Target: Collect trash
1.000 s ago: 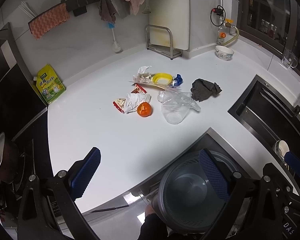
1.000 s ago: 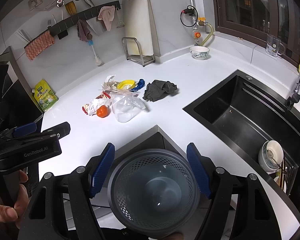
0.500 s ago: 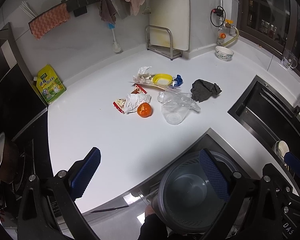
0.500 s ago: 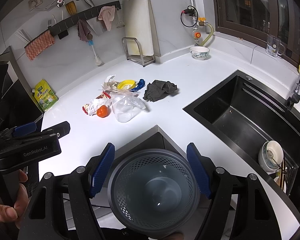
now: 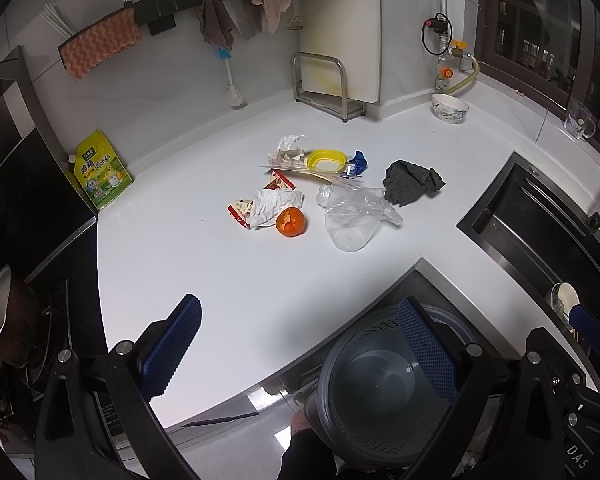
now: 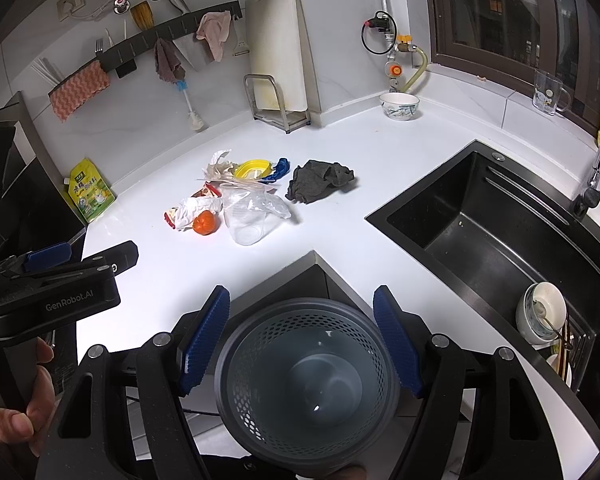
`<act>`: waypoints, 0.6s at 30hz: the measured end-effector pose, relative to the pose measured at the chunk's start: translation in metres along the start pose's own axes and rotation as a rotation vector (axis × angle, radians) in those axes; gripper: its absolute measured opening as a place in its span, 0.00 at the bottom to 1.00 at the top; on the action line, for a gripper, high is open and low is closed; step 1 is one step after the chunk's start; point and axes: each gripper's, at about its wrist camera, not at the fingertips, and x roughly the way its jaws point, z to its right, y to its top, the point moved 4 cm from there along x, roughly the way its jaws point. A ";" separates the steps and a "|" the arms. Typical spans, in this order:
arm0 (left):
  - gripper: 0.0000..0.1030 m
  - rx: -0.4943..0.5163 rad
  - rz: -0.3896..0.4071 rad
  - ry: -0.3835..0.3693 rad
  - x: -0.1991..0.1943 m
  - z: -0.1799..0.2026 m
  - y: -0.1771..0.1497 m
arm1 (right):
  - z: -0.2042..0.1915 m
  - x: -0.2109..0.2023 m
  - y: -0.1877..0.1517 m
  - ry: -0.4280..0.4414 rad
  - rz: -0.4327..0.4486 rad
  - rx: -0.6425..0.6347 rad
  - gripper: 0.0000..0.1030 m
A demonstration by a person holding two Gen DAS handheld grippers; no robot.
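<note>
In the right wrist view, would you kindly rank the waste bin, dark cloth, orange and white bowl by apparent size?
1. Waste bin, though nearest the camera.
2. Dark cloth.
3. White bowl.
4. Orange.

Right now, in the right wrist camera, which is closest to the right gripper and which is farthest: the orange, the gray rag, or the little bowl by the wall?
1. Orange: nearest the right gripper, ahead and left, among the trash.
2. Gray rag: farther back, mid-counter, right of the trash.
3. Little bowl: farthest, back by the wall.
</note>
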 end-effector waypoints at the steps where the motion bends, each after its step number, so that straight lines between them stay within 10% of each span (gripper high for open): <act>1: 0.94 0.000 0.000 0.000 0.000 0.000 0.000 | 0.000 0.000 0.000 0.000 0.000 -0.001 0.69; 18: 0.94 -0.009 0.000 0.013 0.007 -0.009 0.007 | -0.004 0.011 0.002 0.006 -0.007 -0.004 0.69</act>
